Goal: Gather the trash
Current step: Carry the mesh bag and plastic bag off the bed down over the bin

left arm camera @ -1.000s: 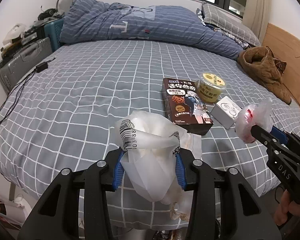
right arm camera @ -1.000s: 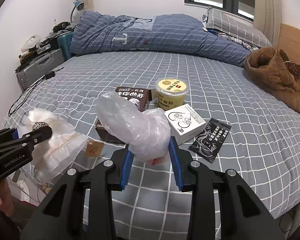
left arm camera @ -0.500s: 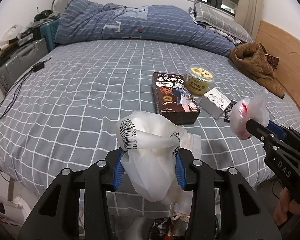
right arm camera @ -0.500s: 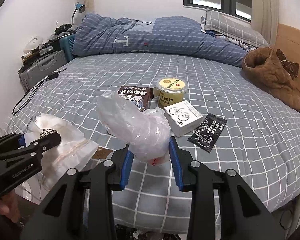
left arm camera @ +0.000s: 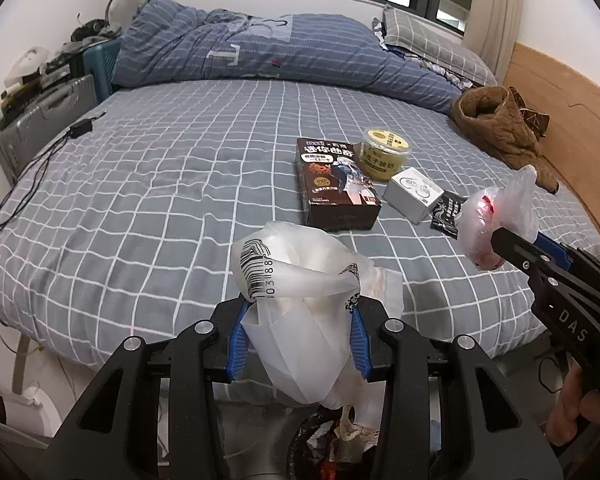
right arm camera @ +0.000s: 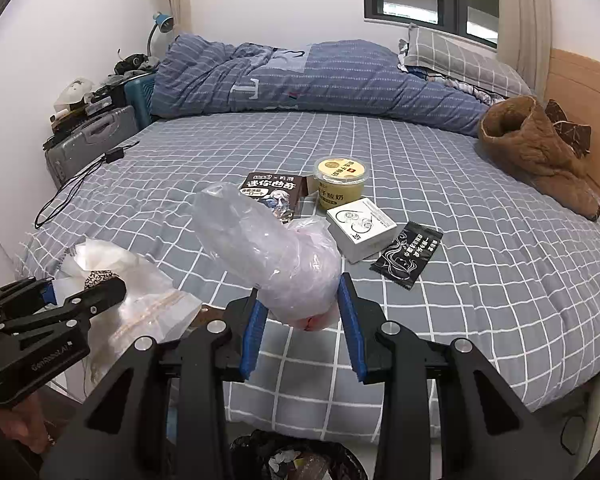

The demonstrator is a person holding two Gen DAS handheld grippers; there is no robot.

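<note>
Bed (left arm camera: 148,184), grey checked sheet, is the landmark for all positions. Both grippers sit off its near edge.

Trash bin (right arm camera: 300,460), dark-lined, on the floor just off the near edge of the bed, directly below the two grippers. Contents: crumpled paper and wrappers, partly hidden by the gripper frames.

Left gripper (left arm camera: 298,334): jaws clenched on a white bag (left arm camera: 300,304) with a barcode print, held off the near edge of the bed, over the bin. Bag mouth is slack; something pale and crumpled shows inside, cannot identify it.

Right gripper (right arm camera: 300,320): jaws clenched on a clear bag (right arm camera: 268,252) with a reddish lump at its lower end, also at the near edge of the bed.

Uncollected on the bed, mid-sheet: brown box (left arm camera: 336,184), yellow tub (left arm camera: 385,154) just behind it, lid on, white box (left arm camera: 414,194) beside the tub, black sachet (right arm camera: 408,254) nearest the edge.

Risks, as judged:
- Both bags are light and floppy. Released off-centre, either may catch the bin rim or drift to the floor.
- White bag hangs mouth-open; a tilt could spill its contents before it clears the rim.
- Reddish lump may be wet; a squeeze could leak it onto the sheet.
</note>
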